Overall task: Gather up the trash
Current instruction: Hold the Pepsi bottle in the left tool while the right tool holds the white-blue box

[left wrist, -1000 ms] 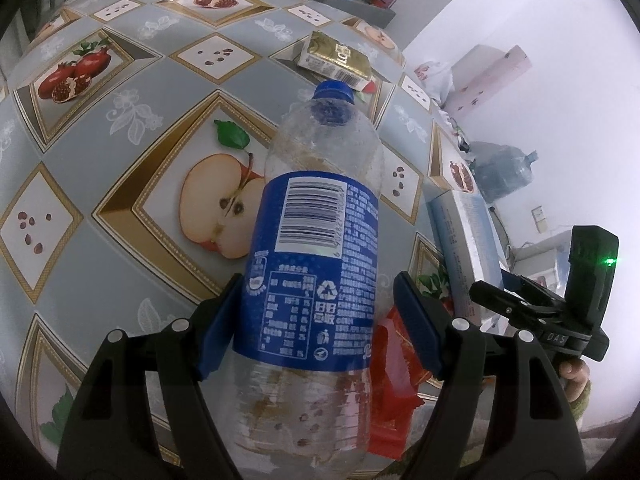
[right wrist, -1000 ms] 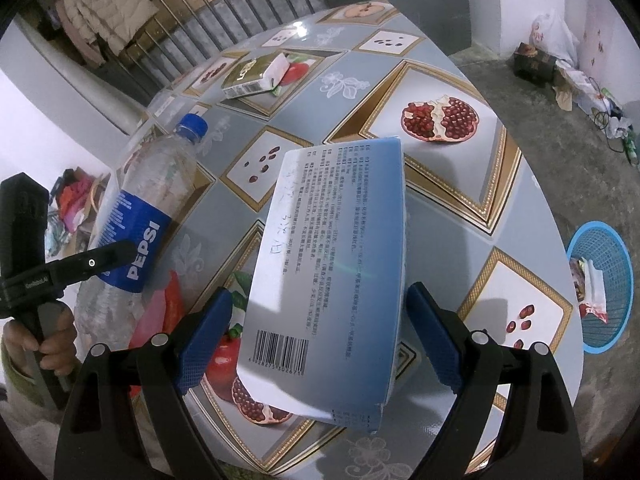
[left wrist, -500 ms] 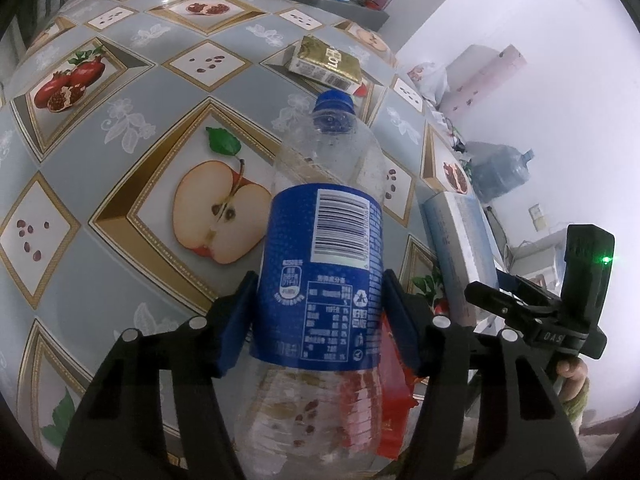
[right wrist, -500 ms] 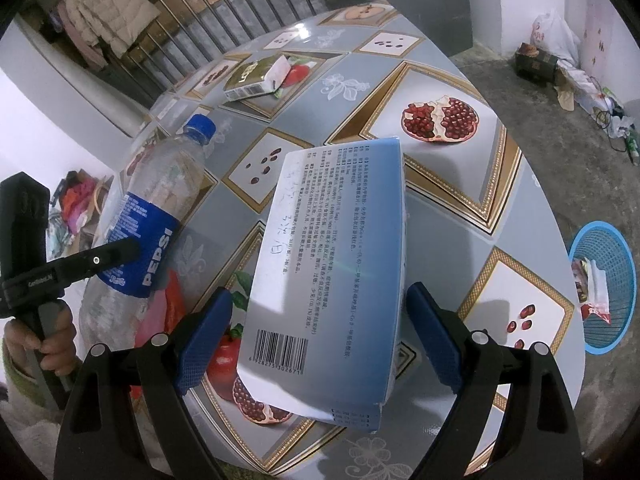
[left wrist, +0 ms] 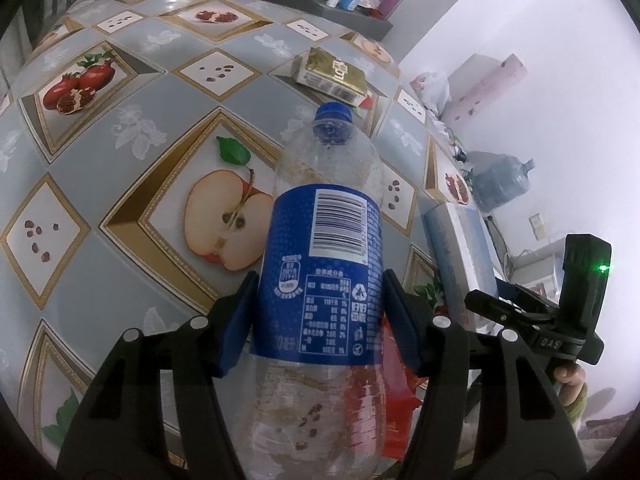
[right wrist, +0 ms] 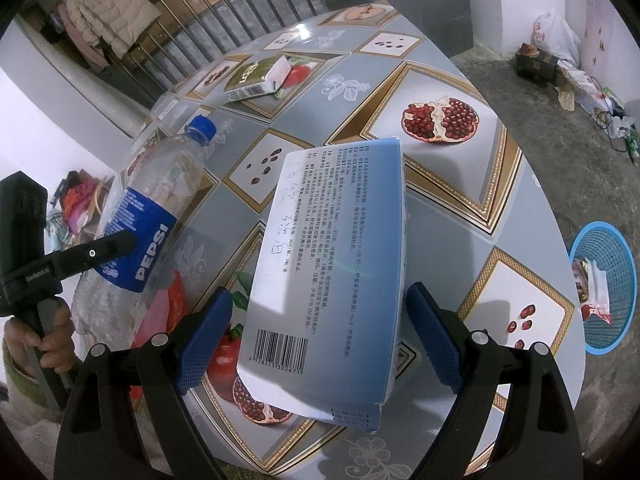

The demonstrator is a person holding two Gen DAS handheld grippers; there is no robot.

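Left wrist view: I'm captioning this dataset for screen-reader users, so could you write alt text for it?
The left gripper clamps an empty Pepsi bottle by its blue label, cap pointing away, above a table covered in a fruit-print cloth. A red wrapper lies beneath the bottle, a gold carton sits farther back, and the right gripper straddles a pale blue box.

Fruit-print tablecloth [left wrist: 132,140] over round table. Water jug [left wrist: 500,184] on floor by wall. Coat [right wrist: 108,12] hung behind railing [right wrist: 208,20].
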